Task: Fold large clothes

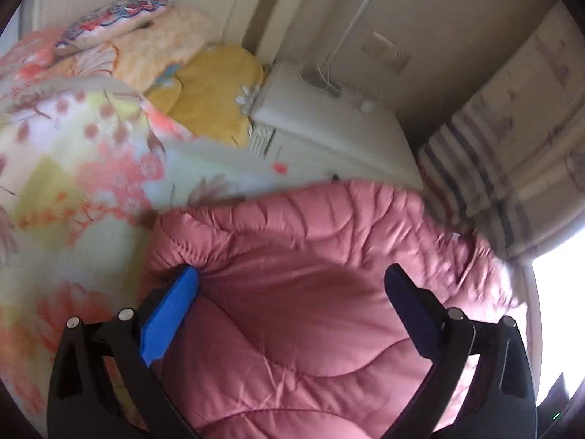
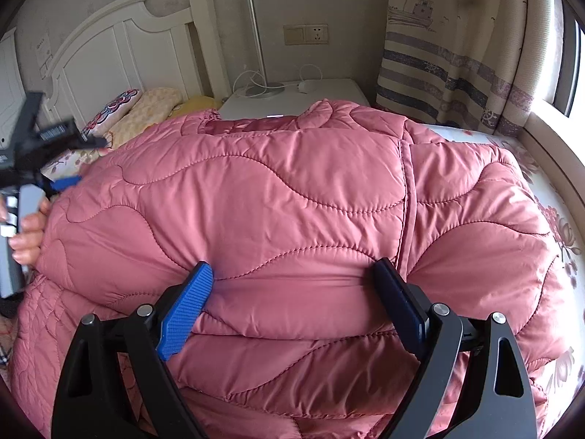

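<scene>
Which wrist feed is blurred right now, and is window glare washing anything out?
Left wrist view: motion-smeared, worst on the floral bedding and curtain; window blown out white at lower right. Right wrist view: sharp on the pink quilted coat; only the left gripper blurs; mild window glare.

Floral-sheeted bed (image 2: pixel 555 219) carries pink quilted coat (image 2: pixel 292 190) and pillows (image 1: pixel 120 18).

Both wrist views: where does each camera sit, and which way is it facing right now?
Left wrist: on the left gripper, looking down over the pink quilted coat toward the floral bedding and white nightstand; only its fingers show.
Right wrist: on the right gripper, jaws wide and pressed into the coat, facing the headboard; the left gripper and hand show at the left edge.
Shared: coat, nightstand, striped curtain.
</scene>
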`<action>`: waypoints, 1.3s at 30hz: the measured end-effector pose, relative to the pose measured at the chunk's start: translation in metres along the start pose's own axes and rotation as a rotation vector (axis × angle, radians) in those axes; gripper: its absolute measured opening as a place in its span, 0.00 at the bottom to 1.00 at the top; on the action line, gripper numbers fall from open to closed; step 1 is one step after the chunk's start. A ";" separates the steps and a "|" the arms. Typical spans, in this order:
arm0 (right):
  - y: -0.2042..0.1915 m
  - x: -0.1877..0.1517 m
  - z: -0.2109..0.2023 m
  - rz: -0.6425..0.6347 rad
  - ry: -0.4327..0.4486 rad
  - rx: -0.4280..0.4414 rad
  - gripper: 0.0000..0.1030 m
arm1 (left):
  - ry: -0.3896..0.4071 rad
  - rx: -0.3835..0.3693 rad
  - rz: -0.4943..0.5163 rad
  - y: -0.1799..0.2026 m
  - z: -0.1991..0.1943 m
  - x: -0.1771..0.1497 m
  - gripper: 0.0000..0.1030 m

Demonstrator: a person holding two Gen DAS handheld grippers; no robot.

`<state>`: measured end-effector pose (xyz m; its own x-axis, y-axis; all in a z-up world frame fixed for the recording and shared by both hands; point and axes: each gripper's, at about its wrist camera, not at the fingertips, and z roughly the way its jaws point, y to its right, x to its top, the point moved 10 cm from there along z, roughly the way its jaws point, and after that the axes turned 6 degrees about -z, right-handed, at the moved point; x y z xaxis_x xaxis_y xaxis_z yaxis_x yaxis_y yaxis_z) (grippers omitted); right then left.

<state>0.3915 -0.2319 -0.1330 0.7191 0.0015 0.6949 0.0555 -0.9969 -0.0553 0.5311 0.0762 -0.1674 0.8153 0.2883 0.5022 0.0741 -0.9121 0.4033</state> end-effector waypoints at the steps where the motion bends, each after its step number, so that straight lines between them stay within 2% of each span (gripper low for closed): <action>1: 0.000 0.000 0.000 -0.002 0.000 0.001 0.84 | 0.024 0.026 0.026 0.002 -0.006 -0.001 0.98; 3: 0.001 0.000 0.000 0.000 0.000 -0.001 0.84 | 0.057 0.069 0.044 0.007 -0.024 -0.007 0.98; 4: 0.001 0.000 0.000 0.002 -0.001 0.001 0.84 | 0.095 0.048 0.060 0.015 -0.039 -0.012 0.98; 5: 0.001 0.001 0.001 0.003 -0.001 0.002 0.84 | 0.138 0.016 0.102 0.030 -0.058 -0.023 0.98; 6: 0.001 0.000 0.000 0.003 0.000 0.002 0.84 | 0.159 0.015 0.153 0.041 -0.070 -0.035 0.98; 8: 0.002 0.001 0.000 0.003 -0.001 0.002 0.84 | 0.189 0.054 0.232 0.054 -0.083 -0.058 0.98; 10: 0.001 0.000 0.000 0.004 0.000 0.002 0.84 | 0.166 0.135 0.304 0.058 -0.078 -0.091 0.98; 12: 0.001 0.000 0.000 0.003 0.000 0.001 0.84 | 0.109 0.170 0.358 0.059 -0.059 -0.116 0.98; 13: 0.001 0.000 0.000 0.003 0.000 0.001 0.84 | 0.115 0.192 0.376 0.056 -0.053 -0.121 0.98; 19: 0.001 0.003 -0.014 -0.002 0.013 -0.039 0.84 | 0.122 0.173 0.357 0.050 -0.046 -0.125 0.98; 21: -0.003 0.015 -0.034 -0.002 0.072 -0.029 0.84 | 0.122 0.170 0.355 0.049 -0.044 -0.125 0.98; 24: 0.000 0.041 -0.047 -0.058 0.124 -0.086 0.84 | 0.122 0.169 0.354 0.048 -0.045 -0.124 0.98; 27: 0.008 0.050 -0.020 -0.078 0.046 -0.100 0.84 | 0.121 0.165 0.352 0.049 -0.044 -0.126 0.98; 30: 0.020 0.032 0.027 -0.062 -0.084 -0.075 0.84 | 0.120 0.163 0.350 0.049 -0.043 -0.125 0.98; 32: 0.023 0.028 0.028 -0.032 -0.048 -0.045 0.84 | 0.119 0.163 0.350 0.048 -0.043 -0.124 0.98; 35: 0.026 0.027 0.008 -0.008 -0.056 -0.097 0.84 | 0.119 0.163 0.349 0.048 -0.043 -0.124 0.98; 38: 0.007 0.031 -0.040 -0.063 0.070 -0.084 0.84 | 0.119 0.162 0.348 0.048 -0.043 -0.125 0.98; 39: 0.004 0.025 -0.044 -0.080 0.073 -0.096 0.84 | 0.119 0.163 0.348 0.048 -0.043 -0.125 0.98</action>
<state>0.3794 -0.2393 -0.0842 0.6623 0.0790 0.7451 0.0413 -0.9968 0.0690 0.4086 0.0090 -0.1781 0.7359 -0.0232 0.6767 -0.0972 -0.9927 0.0716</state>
